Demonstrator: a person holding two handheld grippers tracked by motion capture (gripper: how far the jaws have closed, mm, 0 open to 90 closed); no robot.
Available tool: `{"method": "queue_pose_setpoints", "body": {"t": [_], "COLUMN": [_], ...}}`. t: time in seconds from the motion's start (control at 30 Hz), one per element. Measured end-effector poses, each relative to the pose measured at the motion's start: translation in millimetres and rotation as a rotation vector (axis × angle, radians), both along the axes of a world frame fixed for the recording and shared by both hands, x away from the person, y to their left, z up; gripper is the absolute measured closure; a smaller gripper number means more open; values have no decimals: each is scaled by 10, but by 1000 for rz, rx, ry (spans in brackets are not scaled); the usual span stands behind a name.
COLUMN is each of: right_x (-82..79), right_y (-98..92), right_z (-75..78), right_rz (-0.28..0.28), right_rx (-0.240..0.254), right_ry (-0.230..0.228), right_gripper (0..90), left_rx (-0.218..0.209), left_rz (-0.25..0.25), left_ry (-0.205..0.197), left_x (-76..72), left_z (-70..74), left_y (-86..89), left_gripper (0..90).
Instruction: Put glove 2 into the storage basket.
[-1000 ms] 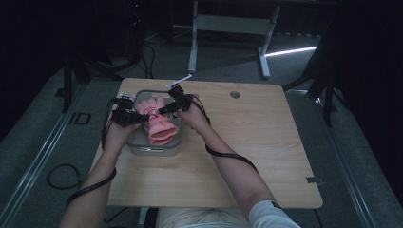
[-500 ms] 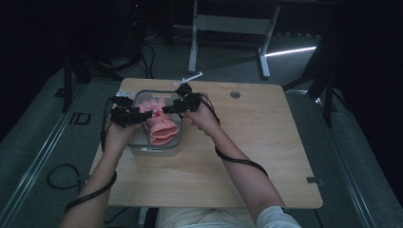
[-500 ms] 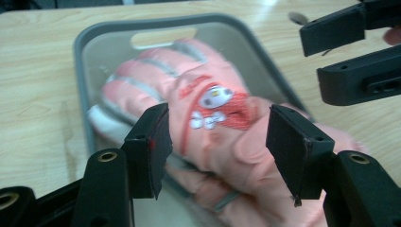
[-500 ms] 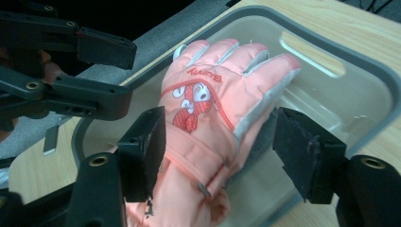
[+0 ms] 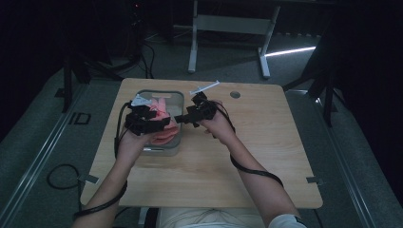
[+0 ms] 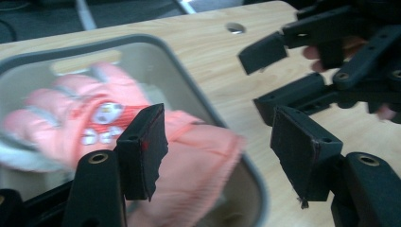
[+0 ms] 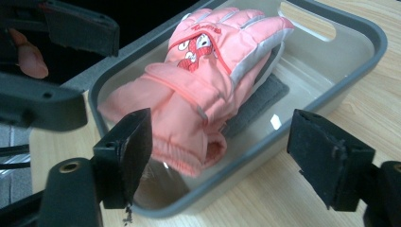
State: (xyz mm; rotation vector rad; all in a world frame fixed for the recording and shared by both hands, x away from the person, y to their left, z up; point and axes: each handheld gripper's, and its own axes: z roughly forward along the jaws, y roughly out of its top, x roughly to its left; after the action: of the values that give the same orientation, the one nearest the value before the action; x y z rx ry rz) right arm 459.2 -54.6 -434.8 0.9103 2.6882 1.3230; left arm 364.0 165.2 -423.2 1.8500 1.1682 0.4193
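Note:
A pink padded glove (image 7: 203,75) with a cartoon patch lies in a clear, grey-rimmed bin (image 7: 359,56) at the table's back left. In the high view the glove (image 5: 164,134) fills the bin (image 5: 161,93). My left gripper (image 5: 163,124) hovers over the bin's right half, open and empty. In the left gripper view, the left gripper (image 6: 222,151) frames the glove's cuff (image 6: 198,165). My right gripper (image 5: 180,118) stands just outside the bin's right wall, also open. The right gripper (image 7: 226,158) points at the cuff without touching it.
A dark grey piece (image 7: 265,94) lies under the glove in the bin. A round hole (image 5: 235,94) and a white strip (image 5: 204,87) sit near the table's far edge. Bare wood (image 5: 266,147) stretches to the right and front.
The right gripper has drawn back rightward from above the bin to beyond its right wall. The glove has settled lower in the bin. The left gripper has barely shifted.

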Motion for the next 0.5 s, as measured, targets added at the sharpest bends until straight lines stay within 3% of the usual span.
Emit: {"method": "queue_pose_setpoints", "body": {"t": [0.13,0.27,0.3,0.37,0.5], "right_x": [-54,-91,-97,-102,-109], "right_y": [-125,-253,-284,-334,-407], "right_z": [-35,-77,-86,-110,-168], "right_rz": [-4,-16,-20,-24,-14], "right_rx": [-6,-11,-11,-23,-55], "right_ry": [-11,-19,-20,-31,-32], "right_gripper": [206,206,207,204,181], "left_rx": [11,12,29,53,50], "left_rz": [-45,-73,-95,-85,-145], "left_ry": [-25,-24,-31,-44,-41], "left_x": [-90,-130,-153,-179,-204], "left_z": [-11,-46,-73,-97,-143], "left_y": [-176,-283,-360,-432,-547], "left_gripper": [361,353,332,298,223]}}
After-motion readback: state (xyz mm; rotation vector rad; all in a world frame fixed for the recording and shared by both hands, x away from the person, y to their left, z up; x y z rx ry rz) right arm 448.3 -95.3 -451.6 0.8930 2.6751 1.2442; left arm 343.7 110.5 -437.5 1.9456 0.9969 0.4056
